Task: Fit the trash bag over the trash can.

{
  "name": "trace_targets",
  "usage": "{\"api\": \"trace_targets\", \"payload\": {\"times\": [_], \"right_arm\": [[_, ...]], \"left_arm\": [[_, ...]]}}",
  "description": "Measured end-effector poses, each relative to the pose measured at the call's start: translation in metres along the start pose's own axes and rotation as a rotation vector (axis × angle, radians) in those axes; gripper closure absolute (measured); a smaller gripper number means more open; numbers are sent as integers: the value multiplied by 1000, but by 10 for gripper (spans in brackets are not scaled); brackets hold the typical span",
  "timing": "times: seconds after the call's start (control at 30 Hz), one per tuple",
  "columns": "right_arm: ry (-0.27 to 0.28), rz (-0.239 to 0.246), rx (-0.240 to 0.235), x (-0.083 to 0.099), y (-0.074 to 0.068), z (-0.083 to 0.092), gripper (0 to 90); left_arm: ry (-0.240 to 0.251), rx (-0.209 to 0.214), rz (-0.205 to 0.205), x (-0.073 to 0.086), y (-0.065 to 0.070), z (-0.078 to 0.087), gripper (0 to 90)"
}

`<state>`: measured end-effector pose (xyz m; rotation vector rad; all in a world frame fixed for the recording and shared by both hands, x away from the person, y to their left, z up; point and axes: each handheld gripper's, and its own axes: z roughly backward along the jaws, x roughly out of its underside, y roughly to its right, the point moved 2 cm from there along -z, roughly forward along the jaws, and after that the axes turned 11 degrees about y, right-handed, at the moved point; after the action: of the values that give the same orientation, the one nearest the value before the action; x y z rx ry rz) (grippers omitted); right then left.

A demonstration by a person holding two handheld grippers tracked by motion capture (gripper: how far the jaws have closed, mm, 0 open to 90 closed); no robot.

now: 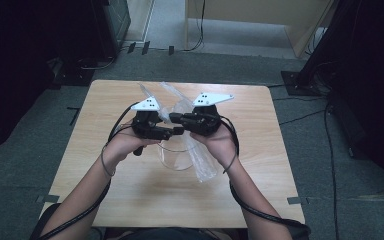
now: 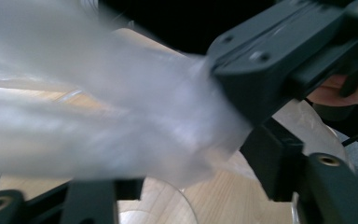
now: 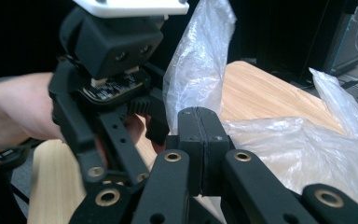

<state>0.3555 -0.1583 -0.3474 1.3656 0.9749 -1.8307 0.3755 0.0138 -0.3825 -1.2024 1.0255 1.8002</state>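
Clear plastic bag (image 1: 200,155) is held above the surface (image 1: 130,200) between both tools, over a glass bowl (image 1: 176,156). Right tool (image 3: 200,135) is clamped on the film; left tool (image 1: 172,131) stands part-open around it, seemingly without pressing. Pulling apart could tear the film or slip it free. Bag's long axis runs diagonally, from far-left towards near-right

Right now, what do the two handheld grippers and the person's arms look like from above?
Both the left gripper and right gripper are matte black, with bolted, hinged linkage bars and brass-coloured pivot bushings. Each carries a pale three-cornered plate with dark dots on top. A black cable trails from each back along the forearm. The forearms show no sleeves; a thin band circles the left wrist.
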Motion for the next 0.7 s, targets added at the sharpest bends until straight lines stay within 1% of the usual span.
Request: {"api": "trace_targets", "payload": {"times": [0.03,0.07,0.1,0.17,0.2,0.23,0.27,0.33,0.37,0.4,0.47,0.5,0.53,0.57,0.63,0.7], "right_arm": [[6,-2,-2,-1,0,1,900],[9,-10,-4,-1,0,1,900],[12,-12,-5,-1,0,1,898],[12,-12,-10,-1,1,1,871],[15,-11,-10,-1,1,1,859],[13,-7,-12,0,2,2,823],[16,1,-8,0,3,2,794],[19,21,6,0,5,4,738],[29,20,15,0,7,6,705],[33,16,22,0,9,8,699],[37,6,35,-1,13,12,647],[39,8,40,-1,14,13,624],[44,14,56,-1,17,15,591],[44,17,65,-1,18,16,566],[39,28,82,0,22,18,521],[31,28,92,2,26,20,505]], "left_arm": [[7,-2,0,0,0,0,498],[15,-5,0,-1,0,1,554],[29,-13,-9,-2,0,2,618],[33,-14,-11,-4,0,3,777],[33,-14,-11,-4,0,3,818],[23,-25,-5,-6,1,5,864],[22,-39,-9,-7,1,7,879],[20,-43,-14,-9,0,10,888],[25,-45,-16,-10,-1,11,888],[27,-48,-17,-10,-1,13,889],[27,-47,-17,-11,-1,15,889],[27,-48,-19,-12,-2,16,888],[28,-51,-16,-12,-2,17,889],[32,-57,-22,-12,-3,18,889],[32,-61,-24,-13,-4,20,889],[37,-63,-24,-14,-5,22,889]]}}
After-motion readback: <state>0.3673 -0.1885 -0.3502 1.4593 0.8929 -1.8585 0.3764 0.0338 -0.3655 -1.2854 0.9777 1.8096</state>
